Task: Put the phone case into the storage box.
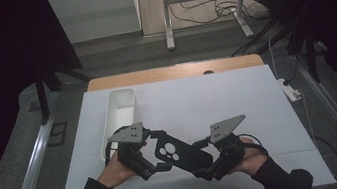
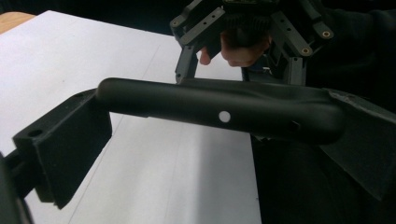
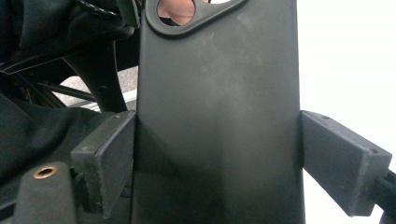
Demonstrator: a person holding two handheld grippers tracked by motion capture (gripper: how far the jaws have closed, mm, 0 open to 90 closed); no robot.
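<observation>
A black phone case (image 1: 181,154) with round camera cut-outs hangs just above the white table sheet (image 1: 197,100), held between both grippers. My left gripper (image 1: 157,152) is shut across the camera end; in the left gripper view the case's rounded edge (image 2: 261,114) bridges both jaws of the left gripper (image 2: 219,119). My right gripper (image 1: 203,164) is shut across the other end. In the right gripper view the case's flat back (image 3: 219,93) fills the gap of the right gripper (image 3: 217,144), both pads pressing on its long sides.
A long white bin (image 1: 121,112) stands on the sheet at the left, just beyond my left hand. A white power strip (image 1: 291,91) lies off the table's right edge. The wooden table edge (image 1: 173,72) runs along the back.
</observation>
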